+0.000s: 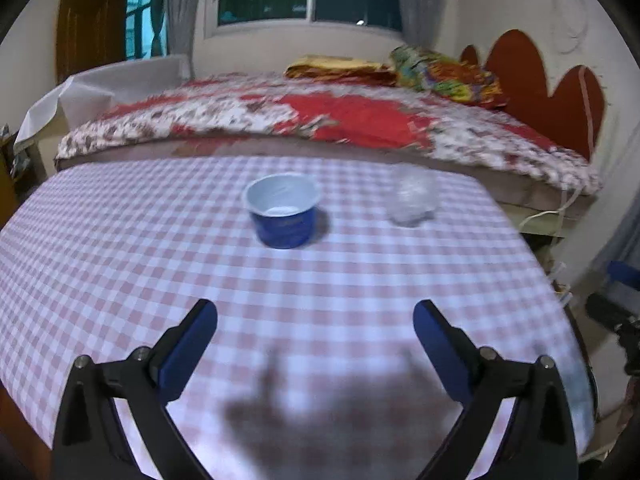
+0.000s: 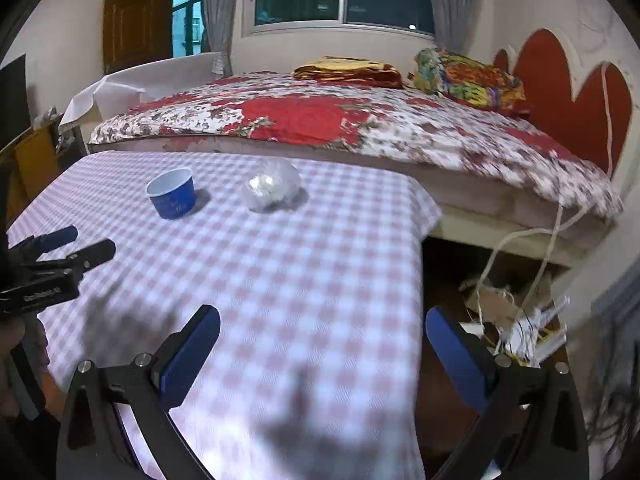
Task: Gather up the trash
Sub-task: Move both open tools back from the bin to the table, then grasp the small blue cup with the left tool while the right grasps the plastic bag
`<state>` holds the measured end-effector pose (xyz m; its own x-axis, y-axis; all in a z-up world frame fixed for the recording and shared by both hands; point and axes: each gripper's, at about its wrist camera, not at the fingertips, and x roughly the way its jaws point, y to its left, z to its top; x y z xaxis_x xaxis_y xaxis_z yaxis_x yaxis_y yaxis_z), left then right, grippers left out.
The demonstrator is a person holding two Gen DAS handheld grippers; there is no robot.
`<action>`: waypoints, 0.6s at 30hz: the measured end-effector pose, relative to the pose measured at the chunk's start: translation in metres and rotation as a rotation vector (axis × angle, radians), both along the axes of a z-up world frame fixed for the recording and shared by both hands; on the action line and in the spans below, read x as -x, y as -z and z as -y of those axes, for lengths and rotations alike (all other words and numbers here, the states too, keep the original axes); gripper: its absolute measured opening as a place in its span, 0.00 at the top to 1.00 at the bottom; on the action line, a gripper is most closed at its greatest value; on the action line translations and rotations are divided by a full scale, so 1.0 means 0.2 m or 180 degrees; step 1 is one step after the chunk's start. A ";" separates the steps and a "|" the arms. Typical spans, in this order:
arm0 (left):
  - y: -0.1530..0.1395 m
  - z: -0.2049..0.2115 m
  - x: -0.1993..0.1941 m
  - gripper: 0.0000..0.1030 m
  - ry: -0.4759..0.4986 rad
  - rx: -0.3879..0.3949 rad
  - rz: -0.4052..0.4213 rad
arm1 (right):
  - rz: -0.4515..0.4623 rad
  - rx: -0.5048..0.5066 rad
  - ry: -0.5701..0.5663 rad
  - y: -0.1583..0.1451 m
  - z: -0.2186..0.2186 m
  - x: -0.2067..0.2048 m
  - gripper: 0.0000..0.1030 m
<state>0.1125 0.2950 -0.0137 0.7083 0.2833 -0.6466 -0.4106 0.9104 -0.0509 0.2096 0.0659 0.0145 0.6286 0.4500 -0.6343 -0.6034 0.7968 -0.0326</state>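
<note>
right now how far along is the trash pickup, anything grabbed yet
Nothing looks collected yet. The blue cup and the crumpled clear plastic both sit on the checked tablecloth, apart from each other. The left gripper and right gripper are open and empty, short of both items. Both pickups remain.

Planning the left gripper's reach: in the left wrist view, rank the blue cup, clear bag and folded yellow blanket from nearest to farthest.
From the left gripper:
1. Blue cup, ahead on the table, slightly left.
2. Clear bag, ahead right, a little farther back.
3. Yellow blanket, on the bed's far side.
</note>
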 end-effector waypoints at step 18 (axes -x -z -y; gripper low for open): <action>0.18 -0.35 -0.46 0.07 -0.0079 0.0149 -0.0294 | -0.0253 0.0337 -0.0458 0.17 -0.72 -0.57 0.05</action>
<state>0.2054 0.3651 -0.0505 0.6382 0.2680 -0.7217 -0.4379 0.8974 -0.0540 0.3240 0.2106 -0.0195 0.5086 0.4597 -0.7281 -0.7147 0.6969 -0.0592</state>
